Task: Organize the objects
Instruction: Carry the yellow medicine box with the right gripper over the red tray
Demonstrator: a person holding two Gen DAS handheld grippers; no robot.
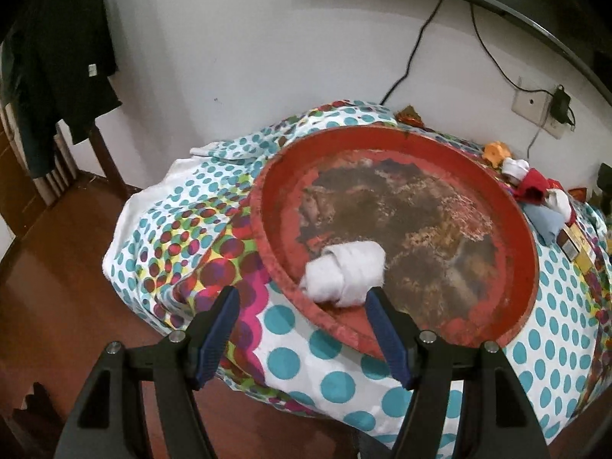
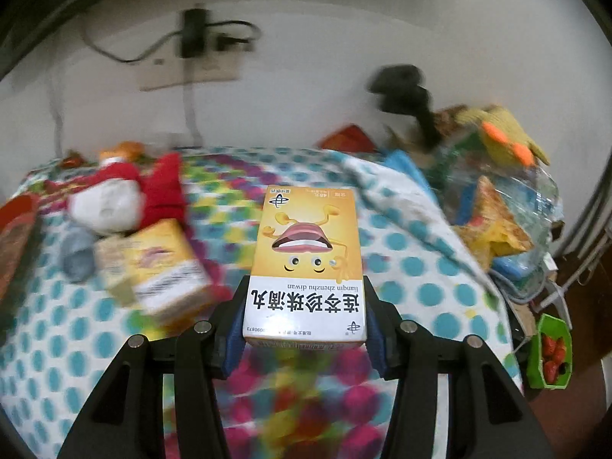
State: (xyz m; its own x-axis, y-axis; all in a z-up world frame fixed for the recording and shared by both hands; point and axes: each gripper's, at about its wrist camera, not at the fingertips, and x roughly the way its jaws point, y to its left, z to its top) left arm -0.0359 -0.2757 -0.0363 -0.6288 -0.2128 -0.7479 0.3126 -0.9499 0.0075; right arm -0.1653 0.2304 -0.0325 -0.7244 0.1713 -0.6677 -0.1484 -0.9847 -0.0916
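Note:
A white rolled sock (image 1: 344,273) lies inside the worn red round tray (image 1: 531,267), near its front-left rim. My left gripper (image 1: 302,298) hangs open just in front of the sock, nothing between its blue pads. In the right wrist view my right gripper (image 2: 304,287) is shut on a yellow and white medicine box (image 2: 308,264) with a cartoon face, held above the dotted cloth (image 2: 420,267). A second yellow box (image 2: 157,267) lies on the cloth to the left, beside a red and white sock bundle (image 2: 122,199) and a grey-blue rolled item (image 2: 78,260).
The table is covered by a cloth with teal dots (image 1: 344,378) and drops off at the left to a wooden floor (image 1: 57,267). Plastic bags and a yellow knitted toy (image 2: 501,134) crowd the right side. A green holder with red pieces (image 2: 550,355) hangs at the right edge. Cables and a wall socket (image 1: 535,111) are behind.

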